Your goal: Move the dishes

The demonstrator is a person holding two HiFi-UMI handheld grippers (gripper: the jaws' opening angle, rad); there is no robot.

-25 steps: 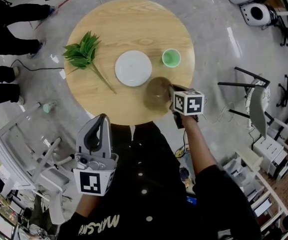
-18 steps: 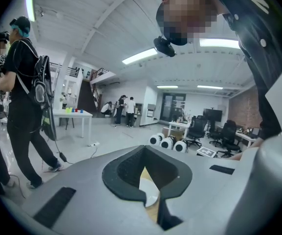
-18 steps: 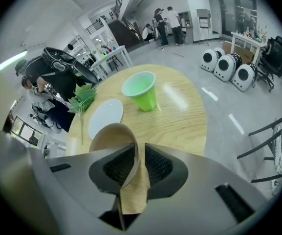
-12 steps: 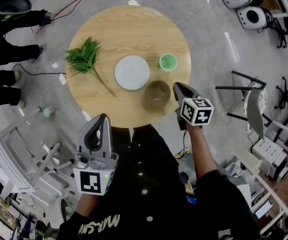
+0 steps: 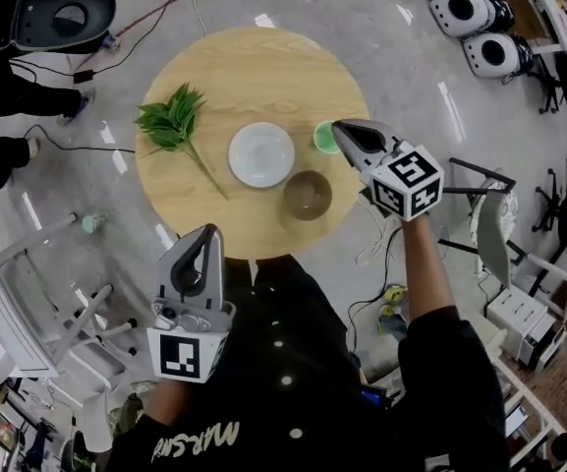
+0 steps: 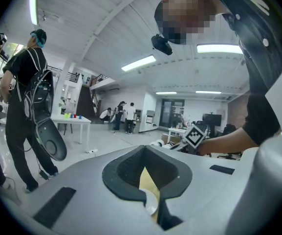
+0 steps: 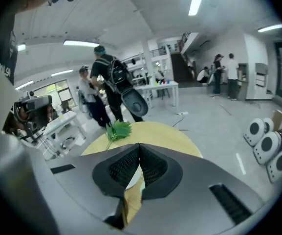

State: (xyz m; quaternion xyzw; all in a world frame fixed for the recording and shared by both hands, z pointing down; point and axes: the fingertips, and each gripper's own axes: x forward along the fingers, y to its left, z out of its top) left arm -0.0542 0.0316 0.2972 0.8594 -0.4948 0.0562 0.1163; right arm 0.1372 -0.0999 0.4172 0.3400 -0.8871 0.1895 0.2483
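A grey polished floor (image 5: 401,77) fills the room, with cables trailing across it at the far left. On it stands a round, light-wood desk (image 5: 254,72), which carries all the dishes.

The person wearing the camera, in a black top (image 5: 293,362), stands at the desk's near edge. Other people in dark clothes stand at the far left, next to a black seat shell (image 5: 62,13). A row of round white machines (image 5: 460,8) lies at the far right.

The left claw (image 5: 209,231) is held off the desk, just near of its edge and over the black top. It points towards the desk. Its jaws are clenched tip to tip and hold nothing. A strip of wood shows through the slot behind the tips in the left gripper view.

The right claw (image 5: 339,127) hangs in the air over the right side of the desk, its marker cube (image 5: 408,181) trailing to the near right. Its jaws have just been closing and now meet, with nothing between them. It touches no dish.

A white plate (image 5: 261,153) lies flat at about the middle of the desk. A green leafy sprig (image 5: 173,119) lies on the left side, its stem running towards the plate's near-left rim. A brown bowl (image 5: 308,195) sits upright just beside the plate, to its near right. A small green cup (image 5: 323,138) stands to the right of the plate and far of the bowl. In the head view the tip of the right claw hides part of the cup.
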